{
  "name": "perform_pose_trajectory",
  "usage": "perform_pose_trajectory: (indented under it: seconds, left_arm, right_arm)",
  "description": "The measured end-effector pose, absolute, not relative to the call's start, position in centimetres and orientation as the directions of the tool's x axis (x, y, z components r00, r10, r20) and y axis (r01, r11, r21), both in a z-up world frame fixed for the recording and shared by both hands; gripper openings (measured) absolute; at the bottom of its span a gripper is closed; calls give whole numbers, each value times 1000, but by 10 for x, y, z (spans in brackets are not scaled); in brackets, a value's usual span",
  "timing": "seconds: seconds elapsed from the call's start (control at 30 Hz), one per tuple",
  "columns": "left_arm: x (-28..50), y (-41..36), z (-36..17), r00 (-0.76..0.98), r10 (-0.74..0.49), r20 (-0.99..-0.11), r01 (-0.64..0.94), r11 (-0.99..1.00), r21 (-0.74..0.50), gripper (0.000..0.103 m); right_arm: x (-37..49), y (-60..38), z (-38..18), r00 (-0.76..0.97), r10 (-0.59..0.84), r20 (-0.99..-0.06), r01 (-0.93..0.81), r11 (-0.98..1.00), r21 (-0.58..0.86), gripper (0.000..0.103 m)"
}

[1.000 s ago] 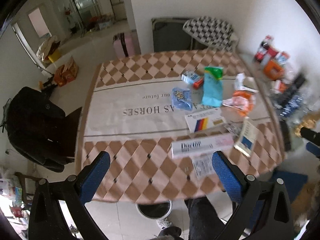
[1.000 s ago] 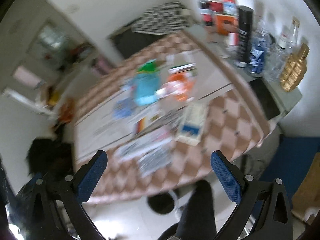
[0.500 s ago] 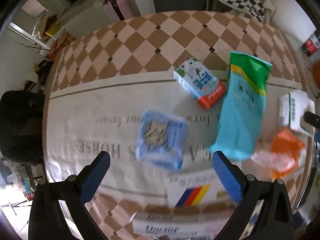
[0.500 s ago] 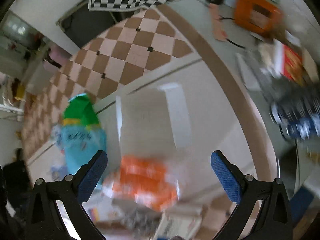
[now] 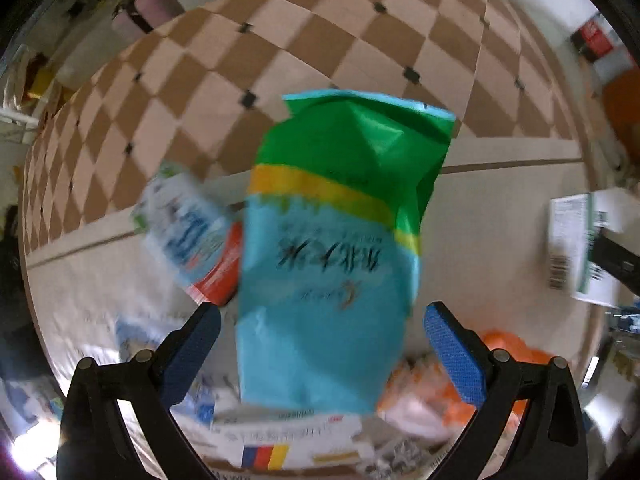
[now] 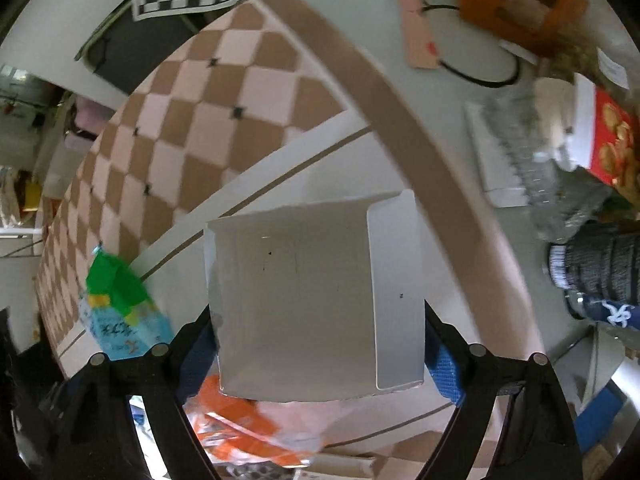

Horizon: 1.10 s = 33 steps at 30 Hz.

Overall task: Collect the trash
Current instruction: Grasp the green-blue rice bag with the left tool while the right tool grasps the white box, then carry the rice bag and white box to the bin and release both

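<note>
A blue-and-green snack bag lies on the tablecloth between the blue pads of my left gripper, which is open around its lower half. The bag also shows in the right wrist view. A flattened white carton lies between the pads of my right gripper, whose pads stand at its two edges. The same carton shows in the left wrist view at the far right. An orange wrapper lies below the carton.
A blue-and-red small box lies left of the bag. A white box with a striped flag print lies near the front. An orange box, a red biscuit box and dark bottles crowd the grey side table at the right.
Both grippers have dropped close to the table. The left one has moved right onto the blue-and-green bag. The right one has closed in around the white carton.
</note>
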<state>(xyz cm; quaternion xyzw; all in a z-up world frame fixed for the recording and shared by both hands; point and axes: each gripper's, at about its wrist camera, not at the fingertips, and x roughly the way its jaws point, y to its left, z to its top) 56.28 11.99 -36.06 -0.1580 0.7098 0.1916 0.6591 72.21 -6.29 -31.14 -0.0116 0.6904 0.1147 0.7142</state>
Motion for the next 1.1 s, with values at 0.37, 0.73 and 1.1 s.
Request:
perform_pose_trajectory:
  seconds: [0.37,0.73,1.1]
  left_arm:
    - [560,111,-331,-48,133,-990,-439,887,141,83]
    - [505,103,-227,150,230,-962,-508,852,125,83]
    - [373,114,-173,288,337,-896,-582,805,116,83]
  right_arm:
    - [709,-74,-316,49,121,-991,-191,975,110,88]
    - [675,-60,-258,236,144,-961,-345,937,56,87]
    - [548,-57,-207,308,244,-919,-446,891,87,87]
